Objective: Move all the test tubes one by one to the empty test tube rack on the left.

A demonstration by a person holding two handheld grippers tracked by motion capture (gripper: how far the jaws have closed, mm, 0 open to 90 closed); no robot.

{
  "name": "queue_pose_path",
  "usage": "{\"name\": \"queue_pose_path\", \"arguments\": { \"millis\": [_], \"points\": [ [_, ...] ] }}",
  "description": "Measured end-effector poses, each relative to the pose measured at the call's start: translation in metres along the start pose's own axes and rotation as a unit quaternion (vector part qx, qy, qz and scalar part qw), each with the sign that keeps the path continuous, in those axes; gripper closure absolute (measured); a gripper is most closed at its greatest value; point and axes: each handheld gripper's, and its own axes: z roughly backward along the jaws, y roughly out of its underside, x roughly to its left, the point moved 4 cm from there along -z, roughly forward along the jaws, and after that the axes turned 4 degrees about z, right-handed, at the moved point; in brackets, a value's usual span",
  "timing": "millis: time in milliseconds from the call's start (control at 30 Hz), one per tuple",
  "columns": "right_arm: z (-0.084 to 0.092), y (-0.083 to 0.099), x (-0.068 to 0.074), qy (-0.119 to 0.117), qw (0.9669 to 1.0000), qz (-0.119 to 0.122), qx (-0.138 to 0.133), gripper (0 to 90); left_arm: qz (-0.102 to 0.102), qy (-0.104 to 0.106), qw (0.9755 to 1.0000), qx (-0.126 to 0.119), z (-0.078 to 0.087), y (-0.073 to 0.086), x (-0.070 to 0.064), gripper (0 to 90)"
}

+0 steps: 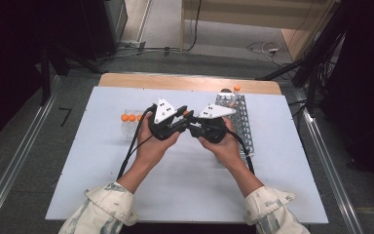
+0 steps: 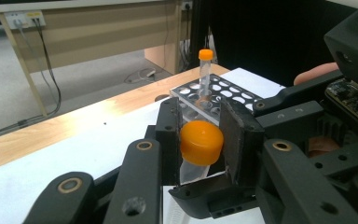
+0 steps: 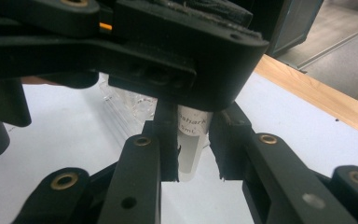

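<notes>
The left gripper (image 2: 200,140) has its jaws clamped on the orange cap of a clear plastic tube (image 2: 201,142). The right gripper (image 3: 193,149) sets its parted jaws around that tube's body, the left gripper's black frame pressing close above. Beyond the jaws, a perforated metal rack (image 2: 233,93) holds another orange-capped tube (image 2: 205,70) upright.

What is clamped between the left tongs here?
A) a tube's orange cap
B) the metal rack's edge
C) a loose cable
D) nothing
A: in the left gripper view the left tongs press on both sides of the orange cap of a clear tube, while the perforated rack stands farther back with another capped tube in it.
</notes>
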Motion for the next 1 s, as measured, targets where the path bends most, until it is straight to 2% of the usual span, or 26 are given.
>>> {"name": "queue_pose_path", "arguments": {
  "millis": [133, 200, 367, 433, 500, 767, 933, 1000],
  "points": [
    [0.000, 0.000, 0.001, -0.002, 1.0000, 0.000, -0.001, 70.5, 0.000, 0.001, 1.0000, 0.002, 0.001, 0.000, 0.001, 70.9],
    [0.000, -0.001, 0.001, -0.003, 1.0000, 0.001, -0.002, 67.2, 0.002, 0.002, 1.0000, 0.001, 0.001, 0.000, 0.001, 71.0],
    [0.000, -0.002, 0.003, -0.005, 1.0000, -0.006, -0.001, 46.1, 0.010, 0.000, 0.9999, -0.006, 0.004, -0.003, 0.004, 71.2],
    [0.000, -0.002, 0.002, 0.003, 1.0000, -0.009, 0.000, 36.9, 0.013, -0.003, 0.9999, -0.009, 0.007, -0.005, 0.008, 71.2],
    [0.002, -0.002, 0.001, 0.008, 0.9999, -0.013, -0.002, 32.9, 0.018, -0.007, 0.9997, -0.012, 0.010, -0.007, 0.012, 71.2],
    [0.012, -0.004, -0.007, 0.024, 0.9993, -0.026, -0.012, 29.7, 0.035, -0.027, 0.9988, -0.022, 0.026, -0.014, 0.032, 71.2],
    [0.017, -0.005, -0.011, 0.030, 0.9990, -0.028, -0.016, 28.1, 0.042, -0.042, 0.9978, -0.029, 0.038, -0.014, 0.044, 71.2],
    [0.020, -0.005, -0.013, 0.035, 0.9986, -0.036, -0.014, 26.9, 0.043, -0.049, 0.9974, -0.029, 0.042, -0.013, 0.050, 71.1]
  ]
}}
